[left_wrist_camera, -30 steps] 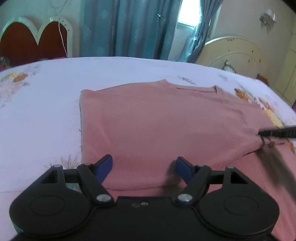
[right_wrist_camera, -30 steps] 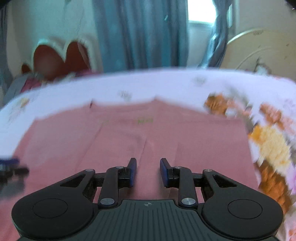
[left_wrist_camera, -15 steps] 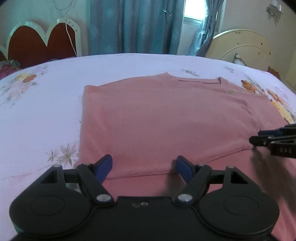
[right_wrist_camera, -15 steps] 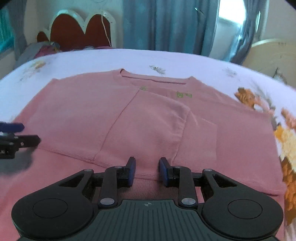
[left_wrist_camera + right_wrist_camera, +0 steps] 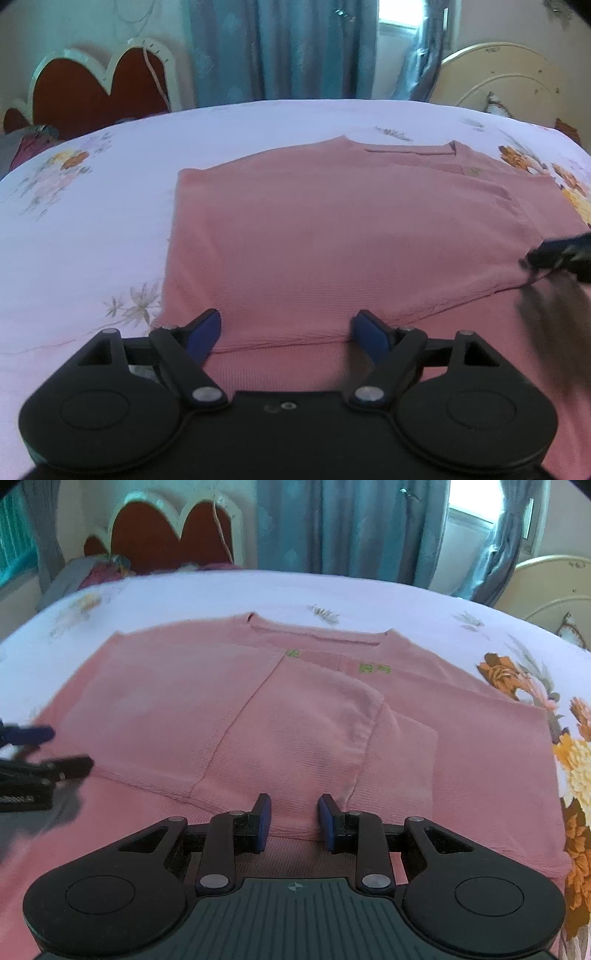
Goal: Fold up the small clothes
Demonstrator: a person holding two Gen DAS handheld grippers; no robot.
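While both grippers hover over the pink top (image 5: pixel 295 716) spread mid-frame on the bed (image 5: pixel 92 229), left gripper (image 5: pixel 286 328) jaws are opening, empty; right gripper (image 5: pixel 294 821) jaws sit narrowly apart, empty. Careless regrasping may drag the folded sleeves loose.

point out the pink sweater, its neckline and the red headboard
pink sweater (image 5: pixel 295 731): right wrist view, on the folded-over middle panel
neckline (image 5: pixel 317 637): right wrist view, on the collar band
red headboard (image 5: pixel 96 88): left wrist view, on its red face
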